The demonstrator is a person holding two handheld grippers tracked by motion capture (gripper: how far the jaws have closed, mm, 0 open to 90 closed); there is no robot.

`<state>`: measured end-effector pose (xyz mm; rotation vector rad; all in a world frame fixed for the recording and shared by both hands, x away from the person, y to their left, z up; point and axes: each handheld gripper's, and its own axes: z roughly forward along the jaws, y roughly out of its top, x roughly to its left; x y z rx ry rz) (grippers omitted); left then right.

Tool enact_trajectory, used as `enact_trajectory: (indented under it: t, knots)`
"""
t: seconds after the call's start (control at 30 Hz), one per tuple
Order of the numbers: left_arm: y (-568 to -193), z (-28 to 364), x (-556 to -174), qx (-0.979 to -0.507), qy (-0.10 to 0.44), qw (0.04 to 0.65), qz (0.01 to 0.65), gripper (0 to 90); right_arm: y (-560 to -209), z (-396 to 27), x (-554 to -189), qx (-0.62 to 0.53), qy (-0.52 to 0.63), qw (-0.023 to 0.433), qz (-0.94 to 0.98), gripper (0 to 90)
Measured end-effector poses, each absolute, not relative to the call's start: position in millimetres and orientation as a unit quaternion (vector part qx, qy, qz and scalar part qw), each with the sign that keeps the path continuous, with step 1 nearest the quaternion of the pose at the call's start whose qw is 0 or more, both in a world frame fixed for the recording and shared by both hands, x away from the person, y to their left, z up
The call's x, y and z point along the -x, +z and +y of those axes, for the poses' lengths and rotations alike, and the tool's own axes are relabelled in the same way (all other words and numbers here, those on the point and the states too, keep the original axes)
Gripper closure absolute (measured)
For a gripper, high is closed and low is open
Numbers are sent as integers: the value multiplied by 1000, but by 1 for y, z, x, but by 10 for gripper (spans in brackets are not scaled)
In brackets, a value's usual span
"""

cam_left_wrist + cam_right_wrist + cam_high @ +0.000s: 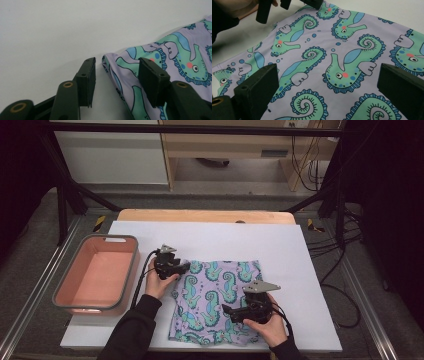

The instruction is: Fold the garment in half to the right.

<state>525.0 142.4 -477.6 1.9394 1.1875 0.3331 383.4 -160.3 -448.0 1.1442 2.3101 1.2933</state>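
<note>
On the white-covered desk (150, 227) lies the seahorse-print cloth (215, 300), flat, right of the pink bin (95, 275). My left tongs (116, 75) straddle the cloth's upper-left corner, jaws half parted, one pad on the fabric, the other on bare desk, not yet pinching. My right tongs (325, 87) hover released, jaws wide, over the cloth's lower right part.

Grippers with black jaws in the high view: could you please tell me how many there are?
2. The left gripper is at the upper left corner of the lilac seahorse-print cloth; the right gripper is over the cloth's lower right part.
</note>
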Motion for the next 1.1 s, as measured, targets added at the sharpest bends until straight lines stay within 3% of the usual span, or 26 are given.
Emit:
enact_trajectory:
  t: [0.37, 0.8, 1.1]
  knots:
    - [-480, 129, -528, -783, 133, 395, 462, 565, -447, -154, -381, -385, 447, 121, 798, 52]
    - [-480, 125, -526, -796, 150, 380, 447, 795, -450, -135, -376, -371, 449, 113, 805, 55]
    - [-480, 121, -525, -803, 161, 374, 435, 844, -453, -117, -371, -362, 443, 111, 812, 46]
